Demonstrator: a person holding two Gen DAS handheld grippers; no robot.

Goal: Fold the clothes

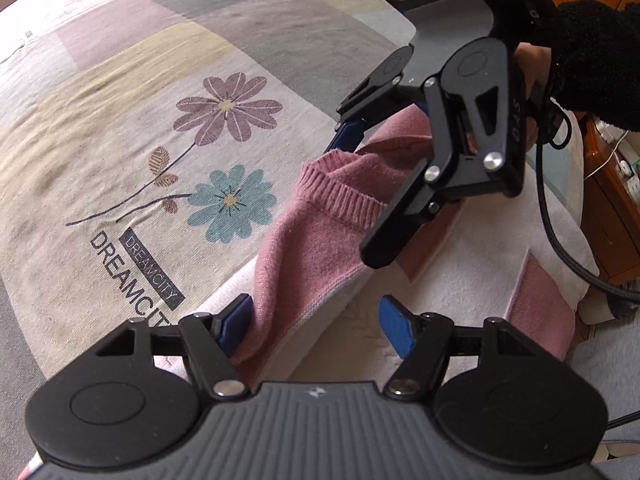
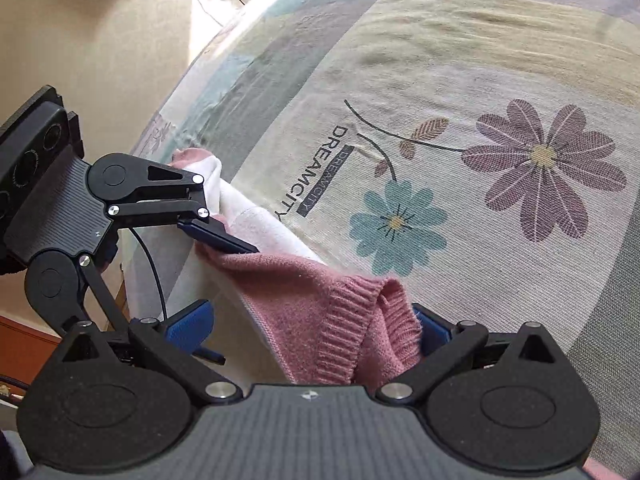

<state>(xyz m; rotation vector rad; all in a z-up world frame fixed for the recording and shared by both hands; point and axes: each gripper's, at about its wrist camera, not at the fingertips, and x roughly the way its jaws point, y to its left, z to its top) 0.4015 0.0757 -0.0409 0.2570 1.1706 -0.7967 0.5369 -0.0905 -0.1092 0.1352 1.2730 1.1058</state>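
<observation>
L gripper [image 1: 316,326] nearest cam: jaws apart, straddling sweater [image 1: 316,224] edge, one blue pad touching the knit, other clear, so released, not clamping. R gripper [image 2: 316,330] also spread, ribbed cuff [image 2: 352,316] lying betw its fingers, pads not pinching. Pink/white sweater lies on floral bedsheet [image 1: 120,120], near bed edge. Prob both lining up along one side to grab + fold over.

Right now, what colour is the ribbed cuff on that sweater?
Pink, matching the knit above it. The ribbed cuff shows best in the right wrist view.
</observation>
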